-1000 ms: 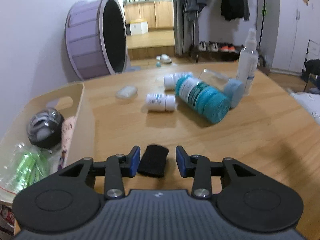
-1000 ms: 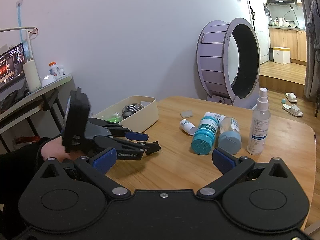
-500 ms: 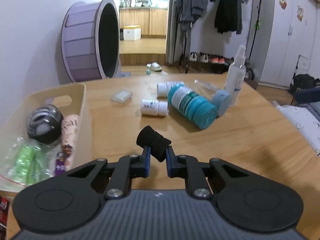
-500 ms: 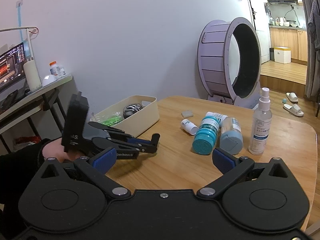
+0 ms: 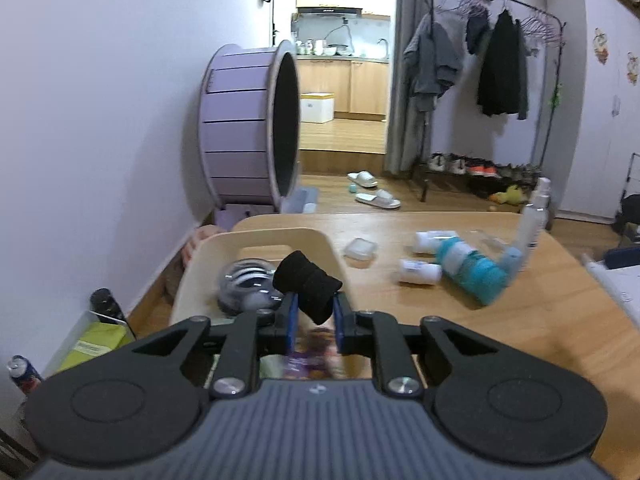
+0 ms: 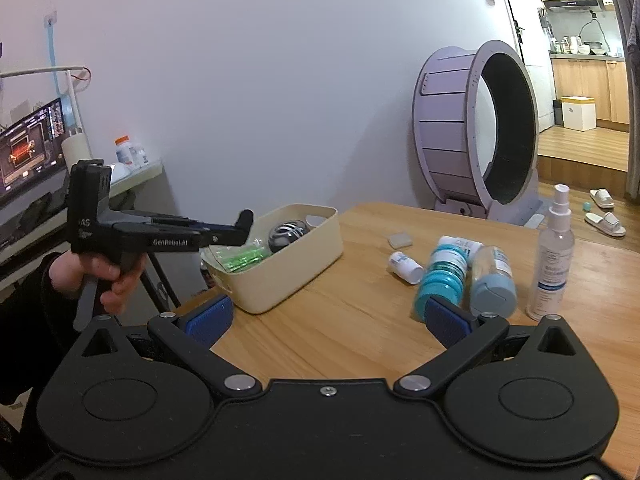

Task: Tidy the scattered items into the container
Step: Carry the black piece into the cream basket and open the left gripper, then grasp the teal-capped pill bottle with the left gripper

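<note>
A plain pale wall (image 5: 100,100) fills the left of the frame. Against it stands a large purple wheel (image 5: 248,128) on the wooden floor (image 5: 340,188). Centre top, a doorway opens onto a kitchen with wooden cabinets (image 5: 348,84). At the right, a black clothes rack (image 5: 496,60) holds dark garments above shoes; slippers (image 5: 376,196) lie nearby.

Left wrist cam is sitting close over the cream bin (image 5: 256,240), looking down the desk (image 5: 520,312) toward the kitchen doorway. Right wrist cam is hanging further back, looking across the desk. Both are catching the bin, the bottles (image 6: 440,280) and the purple wheel (image 5: 248,128).
</note>
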{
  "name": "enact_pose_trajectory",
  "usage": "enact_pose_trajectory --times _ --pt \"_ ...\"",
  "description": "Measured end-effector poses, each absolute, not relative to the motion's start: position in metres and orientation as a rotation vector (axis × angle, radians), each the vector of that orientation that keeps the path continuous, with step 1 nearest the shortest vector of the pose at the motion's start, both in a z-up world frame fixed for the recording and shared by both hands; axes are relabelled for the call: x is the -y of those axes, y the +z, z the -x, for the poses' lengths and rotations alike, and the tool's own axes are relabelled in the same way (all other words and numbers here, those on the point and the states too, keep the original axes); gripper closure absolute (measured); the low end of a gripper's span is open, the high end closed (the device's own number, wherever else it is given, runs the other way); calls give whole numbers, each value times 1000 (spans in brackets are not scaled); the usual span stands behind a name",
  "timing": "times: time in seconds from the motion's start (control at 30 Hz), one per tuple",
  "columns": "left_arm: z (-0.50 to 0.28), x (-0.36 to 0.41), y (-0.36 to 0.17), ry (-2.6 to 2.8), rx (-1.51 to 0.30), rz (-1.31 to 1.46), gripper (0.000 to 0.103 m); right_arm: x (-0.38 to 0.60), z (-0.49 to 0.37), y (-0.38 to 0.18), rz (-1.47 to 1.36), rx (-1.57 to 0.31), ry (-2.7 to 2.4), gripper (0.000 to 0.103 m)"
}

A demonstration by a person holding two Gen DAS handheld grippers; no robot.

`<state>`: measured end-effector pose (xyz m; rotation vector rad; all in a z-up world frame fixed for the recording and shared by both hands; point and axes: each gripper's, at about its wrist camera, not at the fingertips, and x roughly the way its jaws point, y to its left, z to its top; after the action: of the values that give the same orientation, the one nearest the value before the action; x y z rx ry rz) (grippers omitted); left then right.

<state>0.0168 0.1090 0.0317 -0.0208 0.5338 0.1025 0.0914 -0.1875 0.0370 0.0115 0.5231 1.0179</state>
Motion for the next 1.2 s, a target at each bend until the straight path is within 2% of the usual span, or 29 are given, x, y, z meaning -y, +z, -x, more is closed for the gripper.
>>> enact_pose_trajectory --times 0.07,0.2,0.3,0.5,0.83,1.2 --pt "-26 -114 26 100 -568 11 78 185 -92 38 -20 -518 1019 0" --pt "-23 -120 21 121 -580 21 59 183 -92 37 -24 -511 1001 0" --pt "-16 -116 23 95 -564 43 55 185 -93 36 -24 -505 984 0" --pt "-21 -74 27 -41 -550 58 52 195 -95 37 -31 -500 947 0" --pt "-83 14 -7 -133 -583 124 50 231 -99 44 -86 -475 876 0" --pt "-131 47 -31 -23 -605 149 43 260 -100 40 -120 -461 812 0"
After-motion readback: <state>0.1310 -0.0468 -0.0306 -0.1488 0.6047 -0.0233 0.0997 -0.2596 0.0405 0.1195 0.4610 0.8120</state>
